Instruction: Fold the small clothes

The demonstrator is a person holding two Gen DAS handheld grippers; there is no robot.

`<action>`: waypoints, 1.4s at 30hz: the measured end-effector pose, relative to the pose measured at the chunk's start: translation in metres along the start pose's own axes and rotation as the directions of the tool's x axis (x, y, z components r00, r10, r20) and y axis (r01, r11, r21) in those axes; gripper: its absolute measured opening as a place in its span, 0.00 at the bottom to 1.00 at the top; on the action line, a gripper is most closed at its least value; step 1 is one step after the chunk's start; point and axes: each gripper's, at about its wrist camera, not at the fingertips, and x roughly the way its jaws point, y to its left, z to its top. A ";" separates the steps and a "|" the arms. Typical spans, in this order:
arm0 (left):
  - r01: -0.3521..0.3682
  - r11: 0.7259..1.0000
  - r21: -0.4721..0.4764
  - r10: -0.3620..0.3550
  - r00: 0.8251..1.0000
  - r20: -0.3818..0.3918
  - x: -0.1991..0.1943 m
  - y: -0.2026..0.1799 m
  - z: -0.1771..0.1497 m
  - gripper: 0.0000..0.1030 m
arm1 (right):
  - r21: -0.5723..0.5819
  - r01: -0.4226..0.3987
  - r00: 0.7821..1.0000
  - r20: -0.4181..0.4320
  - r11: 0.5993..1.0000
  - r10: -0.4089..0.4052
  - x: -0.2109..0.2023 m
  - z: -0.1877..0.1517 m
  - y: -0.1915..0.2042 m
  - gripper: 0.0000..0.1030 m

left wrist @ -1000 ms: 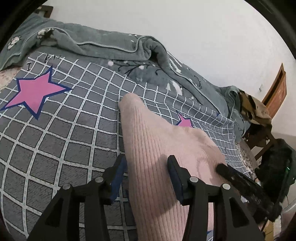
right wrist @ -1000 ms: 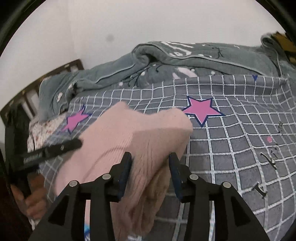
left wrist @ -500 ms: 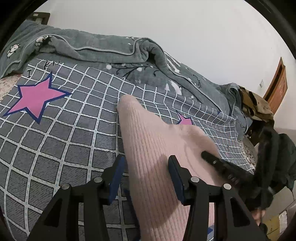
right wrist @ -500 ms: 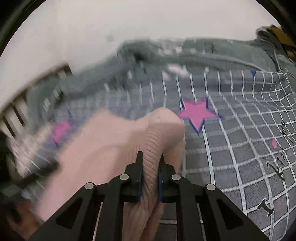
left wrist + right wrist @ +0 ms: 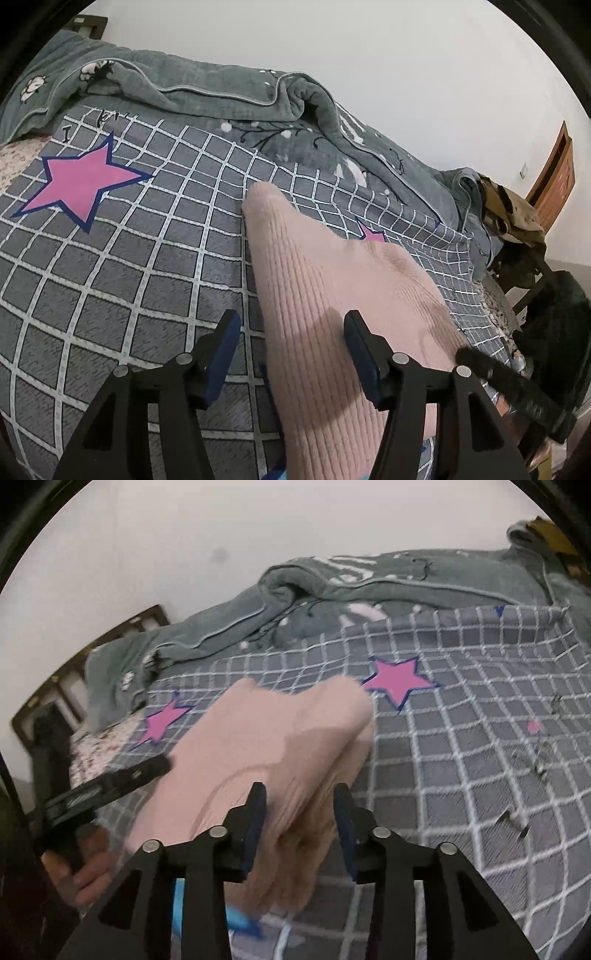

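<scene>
Both tongs stand released over one pink ribbed knit garment [image 5: 332, 295] lying on the bed. Left gripper [image 5: 291, 325]: its jaws have just been opening, and the blue pads hang apart, the 9 o'clock pad over bare sheet, the 3 o'clock pad over the knit, with the garment's edge between them and neither pad pressing on it. Right gripper [image 5: 299, 797]: its jaws have just been opening after a pinch, and a bunched fold of the pink knit sits in the gap, the pads clear of it as far as the blur allows (this view is smeared).

From the left wrist, the garment runs from 6 o'clock up to a rounded tip near centre. It rests on a grey checked bedsheet [image 5: 129, 277] printed with pink stars [image 5: 79, 184]. A scrap of light blue cloth [image 5: 236, 919] peeks out beneath the knit at 6 o'clock. Beyond, at 12 o'clock, lies a rumpled grey-green blanket [image 5: 207, 88] against a white wall [image 5: 369, 55]. At 3 o'clock stands a wooden chair [image 5: 524, 258] heaped with clothes.
</scene>
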 end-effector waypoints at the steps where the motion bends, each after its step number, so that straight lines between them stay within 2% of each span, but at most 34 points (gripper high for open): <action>1: 0.004 1.000 -0.005 -0.004 1.000 0.000 -0.001 0.001 -0.001 0.55 | -0.010 -0.007 1.000 -0.001 1.000 0.007 -0.001 -0.006 0.003 0.38; 4: 0.015 1.000 -0.014 -0.015 1.000 0.000 -0.002 0.002 -0.002 0.55 | -0.058 0.087 0.996 0.005 0.995 -0.087 0.007 -0.021 0.011 0.36; 5: 0.017 1.000 -0.016 -0.017 1.000 -0.002 -0.002 0.002 -0.003 0.55 | -0.053 0.095 0.995 0.000 0.994 -0.095 0.009 -0.023 0.009 0.32; 6: 0.019 1.000 -0.018 -0.019 1.000 -0.003 -0.002 0.002 -0.003 0.56 | -0.038 0.081 0.997 -0.006 0.996 -0.082 0.012 -0.026 0.006 0.23; 7: 0.018 1.000 -0.017 -0.018 1.000 -0.002 -0.002 0.001 -0.004 0.56 | -0.014 0.052 0.999 -0.014 0.999 -0.052 0.014 -0.028 0.001 0.22; 16: -0.003 1.000 -0.004 0.003 1.000 0.024 -0.002 -0.005 0.002 0.56 | 0.000 0.054 0.998 0.013 0.999 -0.054 0.009 -0.006 0.002 0.27; 21: 0.009 1.000 -0.007 -0.008 1.000 0.027 0.002 -0.003 0.010 0.56 | -0.033 0.129 0.991 0.039 0.991 -0.128 0.011 0.015 0.009 0.27; 24: 0.022 1.000 -0.013 -0.022 0.999 0.028 0.005 0.000 0.016 0.56 | -0.059 0.146 0.987 0.069 0.988 -0.142 0.010 0.028 0.011 0.28; 28: -0.004 1.000 0.008 0.004 0.999 0.036 0.007 0.000 0.022 0.56 | -0.096 0.159 0.985 0.077 0.983 -0.152 0.018 0.040 0.009 0.28; 31: -0.016 0.999 0.032 0.015 0.999 0.036 0.004 -0.003 0.029 0.55 | -0.114 0.148 0.988 0.064 0.982 -0.142 0.025 0.049 0.006 0.28; 36: 0.027 0.999 0.027 -0.028 0.999 0.037 0.007 -0.013 0.052 0.55 | -0.164 0.131 0.990 0.069 0.978 -0.121 0.034 0.065 0.004 0.28; 39: 0.025 0.999 0.038 -0.026 0.999 0.027 0.025 -0.023 0.069 0.55 | -0.176 0.100 0.994 0.065 0.979 -0.090 0.047 0.074 0.001 0.33; 42: 0.001 0.998 0.063 0.000 1.000 -0.012 0.051 -0.027 0.071 0.55 | -0.165 0.080 0.996 0.049 0.983 -0.073 0.064 0.077 -0.009 0.34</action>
